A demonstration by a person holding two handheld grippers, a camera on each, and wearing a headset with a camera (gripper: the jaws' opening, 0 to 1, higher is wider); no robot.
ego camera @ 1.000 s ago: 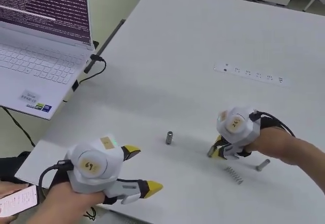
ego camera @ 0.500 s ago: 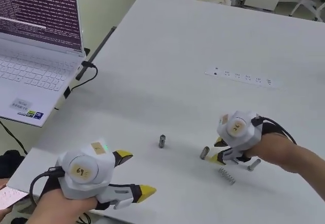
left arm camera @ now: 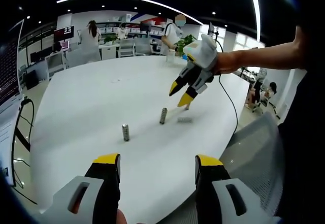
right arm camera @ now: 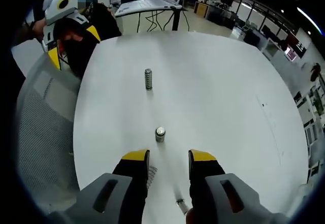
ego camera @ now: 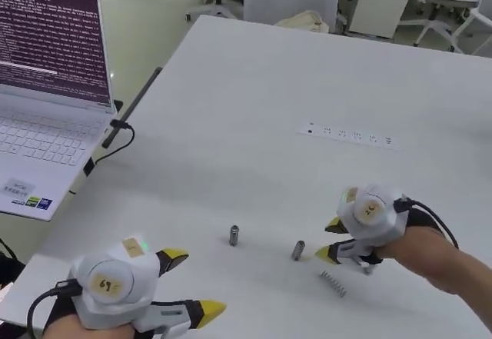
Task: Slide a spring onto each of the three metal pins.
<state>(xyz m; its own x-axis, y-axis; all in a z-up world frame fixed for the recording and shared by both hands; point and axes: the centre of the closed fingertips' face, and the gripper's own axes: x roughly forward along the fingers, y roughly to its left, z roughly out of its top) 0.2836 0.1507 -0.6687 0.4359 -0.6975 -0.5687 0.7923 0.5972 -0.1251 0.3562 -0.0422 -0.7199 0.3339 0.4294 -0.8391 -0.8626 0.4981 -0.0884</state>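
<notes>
Two metal pins stand upright on the white table, each with a spring on it: one pin [ego camera: 234,235] [left arm camera: 125,132] [right arm camera: 148,78] to the left, the other pin [ego camera: 298,250] [left arm camera: 163,115] [right arm camera: 160,133] just ahead of my right gripper [ego camera: 330,239] [right arm camera: 165,158] [left arm camera: 185,89]. That gripper is open and empty, a little apart from the pin. A loose spring [ego camera: 332,283] [left arm camera: 184,119] [right arm camera: 150,176] lies beside it. A third pin [ego camera: 367,270] [right arm camera: 179,197] lies flat under it. My left gripper [ego camera: 192,284] [left arm camera: 157,165] [right arm camera: 66,26] hovers open and empty at the near left edge.
An open laptop [ego camera: 46,85] sits at the far left with a black cable [ego camera: 115,135] running to the table's edge. A white power strip [ego camera: 350,134] lies further back on the table [ego camera: 269,85]. Office chairs stand beyond the far edge.
My right gripper let go of the sprung pin it held tilted; the pin now stands upright by itself. The head camera has tilted, which shifts the whole picture.
</notes>
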